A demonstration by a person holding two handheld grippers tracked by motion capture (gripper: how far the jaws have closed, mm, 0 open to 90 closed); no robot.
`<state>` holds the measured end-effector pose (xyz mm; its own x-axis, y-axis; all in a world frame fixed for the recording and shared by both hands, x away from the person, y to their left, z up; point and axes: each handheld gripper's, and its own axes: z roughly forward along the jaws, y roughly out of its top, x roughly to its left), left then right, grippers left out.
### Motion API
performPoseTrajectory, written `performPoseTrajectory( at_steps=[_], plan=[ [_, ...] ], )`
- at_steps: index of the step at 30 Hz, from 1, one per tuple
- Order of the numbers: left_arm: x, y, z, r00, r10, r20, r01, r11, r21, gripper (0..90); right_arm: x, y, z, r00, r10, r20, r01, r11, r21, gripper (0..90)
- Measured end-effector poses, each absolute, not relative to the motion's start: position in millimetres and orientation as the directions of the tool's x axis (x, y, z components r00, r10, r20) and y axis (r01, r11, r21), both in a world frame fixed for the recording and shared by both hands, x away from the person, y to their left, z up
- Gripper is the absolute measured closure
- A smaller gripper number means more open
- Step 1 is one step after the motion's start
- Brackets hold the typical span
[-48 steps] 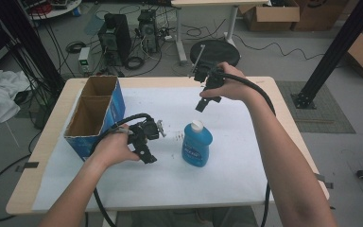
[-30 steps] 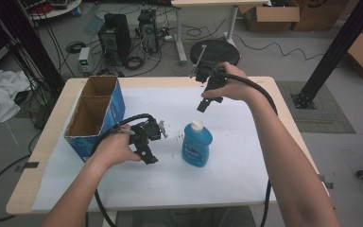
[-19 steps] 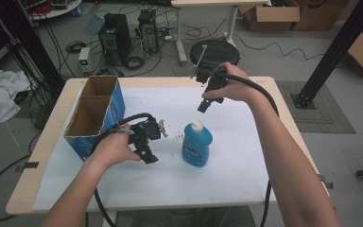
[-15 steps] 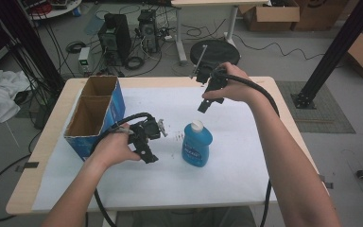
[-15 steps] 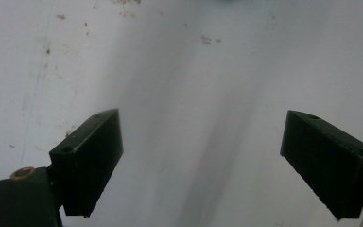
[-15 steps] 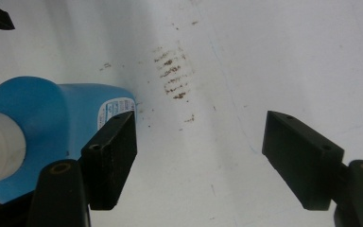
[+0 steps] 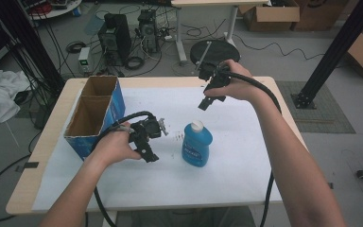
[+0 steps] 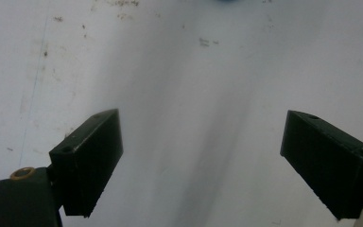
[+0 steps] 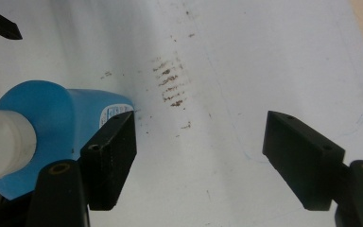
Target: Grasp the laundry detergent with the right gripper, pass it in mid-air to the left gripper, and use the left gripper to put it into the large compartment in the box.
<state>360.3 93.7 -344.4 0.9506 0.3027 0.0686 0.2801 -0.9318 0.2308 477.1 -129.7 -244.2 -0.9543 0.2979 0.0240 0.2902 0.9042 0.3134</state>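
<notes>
High view: a blue bottle (image 7: pixel 196 144) with a white cap (image 7: pixel 197 125) stands upright near the middle of the white table cover (image 7: pixel 246 156). Left gripper (image 7: pixel 151 139), held low over the cover just left of the bottle, has its jaws spread with nothing between them; the left gripper view shows bare, speckled cover between the two black jaws. Right gripper (image 7: pixel 205 103), raised behind the bottle and angled down toward it, is likewise released; the right gripper view shows the bottle (image 9: pixel 56 127) lying outside the jaws, beside one of them, with bare cover in the gap. A two-compartment cardboard box (image 7: pixel 94 116) stands at the table's left edge.
</notes>
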Motion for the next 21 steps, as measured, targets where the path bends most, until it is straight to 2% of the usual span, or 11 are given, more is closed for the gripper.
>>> performPoseTrajectory(
  at_steps=[11,21],
  plan=[
    [357.3,96.5,-336.0,0.948,0.307,0.082,0.28,-0.93,0.239,14.2,468.6,-146.7,-232.2,-0.953,0.302,0.005,0.282,0.884,0.373,25.2],
    [355.6,96.0,-338.4,0.948,0.305,0.094,0.279,-0.934,0.225,14.2,447.6,-176.4,-224.9,-0.95,0.312,-0.017,0.264,0.83,0.491,23.6]
  ],
)
